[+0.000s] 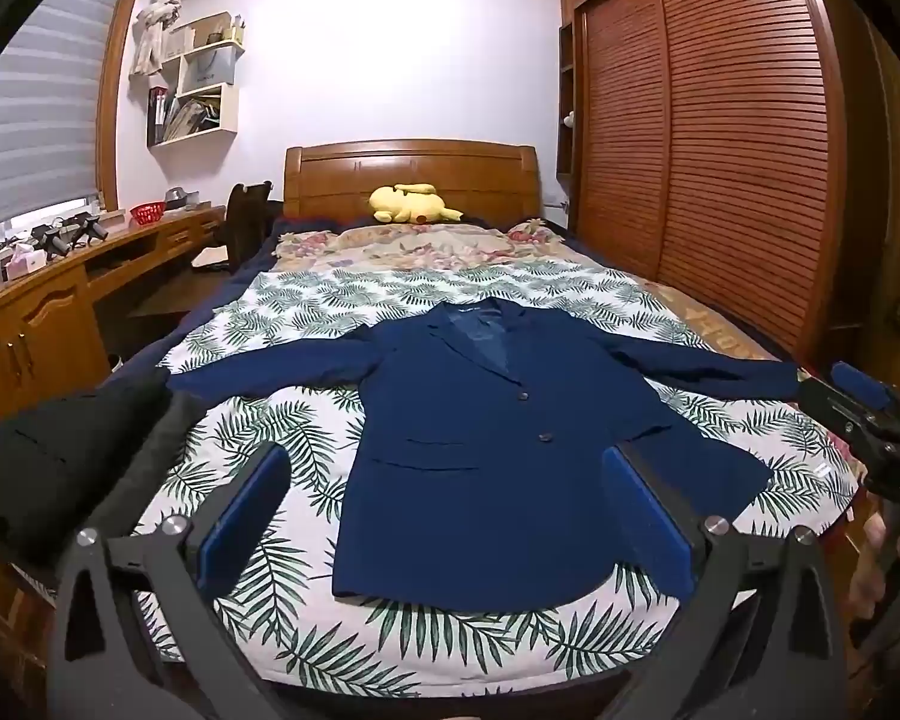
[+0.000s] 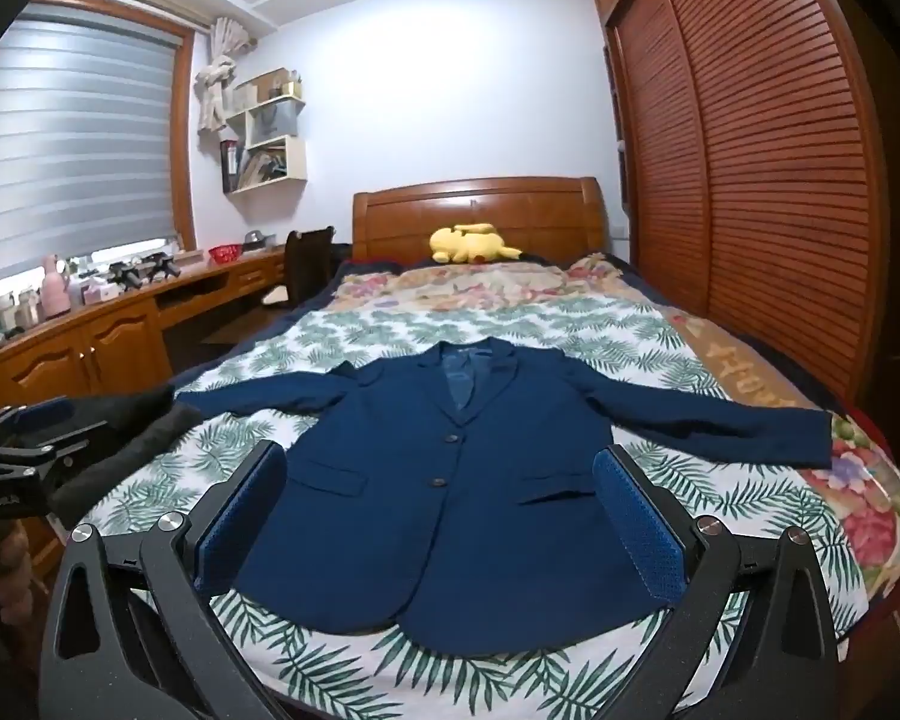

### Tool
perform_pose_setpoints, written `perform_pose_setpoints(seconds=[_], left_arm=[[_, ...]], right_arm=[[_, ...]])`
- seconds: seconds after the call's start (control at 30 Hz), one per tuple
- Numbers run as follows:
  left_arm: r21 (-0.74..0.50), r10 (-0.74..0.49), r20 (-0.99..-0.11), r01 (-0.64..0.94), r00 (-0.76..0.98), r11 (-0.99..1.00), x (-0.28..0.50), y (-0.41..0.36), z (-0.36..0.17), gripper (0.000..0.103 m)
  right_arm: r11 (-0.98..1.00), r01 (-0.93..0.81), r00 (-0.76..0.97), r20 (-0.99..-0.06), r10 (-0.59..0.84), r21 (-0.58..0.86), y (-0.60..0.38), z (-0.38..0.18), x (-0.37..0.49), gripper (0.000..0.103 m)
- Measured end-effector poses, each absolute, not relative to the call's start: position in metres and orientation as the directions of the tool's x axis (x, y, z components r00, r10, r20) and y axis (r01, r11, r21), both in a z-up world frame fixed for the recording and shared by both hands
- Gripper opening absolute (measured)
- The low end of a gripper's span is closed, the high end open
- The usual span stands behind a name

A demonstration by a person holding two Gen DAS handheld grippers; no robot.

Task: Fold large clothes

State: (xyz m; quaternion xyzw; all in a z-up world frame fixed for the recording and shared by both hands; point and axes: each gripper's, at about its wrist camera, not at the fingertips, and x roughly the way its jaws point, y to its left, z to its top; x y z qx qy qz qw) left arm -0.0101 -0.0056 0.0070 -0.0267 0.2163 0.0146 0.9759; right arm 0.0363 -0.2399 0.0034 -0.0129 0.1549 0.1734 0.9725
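A navy blue blazer (image 1: 486,450) lies flat and face up on the bed, buttoned, both sleeves spread out sideways, collar toward the headboard. It also shows in the right wrist view (image 2: 450,516). My left gripper (image 1: 450,516) is open and empty, held above the foot of the bed over the blazer's hem. My right gripper (image 2: 438,516) is open and empty, also held above the hem. The right gripper shows in the left wrist view (image 1: 870,414) beside the blazer's right cuff. The left gripper shows in the right wrist view (image 2: 12,450) at the far left.
The bed has a palm-leaf sheet (image 1: 306,420) and a floral blanket (image 1: 426,246) further back. A black garment (image 1: 60,462) lies at the bed's left edge. A yellow plush toy (image 1: 411,204) sits by the headboard. A wooden desk (image 1: 60,300) runs along the left, louvred wardrobe doors (image 1: 720,150) along the right.
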Motion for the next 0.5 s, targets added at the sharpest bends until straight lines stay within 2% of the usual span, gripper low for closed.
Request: perform_pose_setpoints(seconds=[0.5], left_arm=[[-0.050,0.016,-0.420,-0.040,0.908,0.998,-0.0122,-0.0077,0.0116,0.103]], right_arm=[[0.937,-0.348,0.891,-0.298,0.342,0.033,-0.2399,0.0075,0.0296,0.103]])
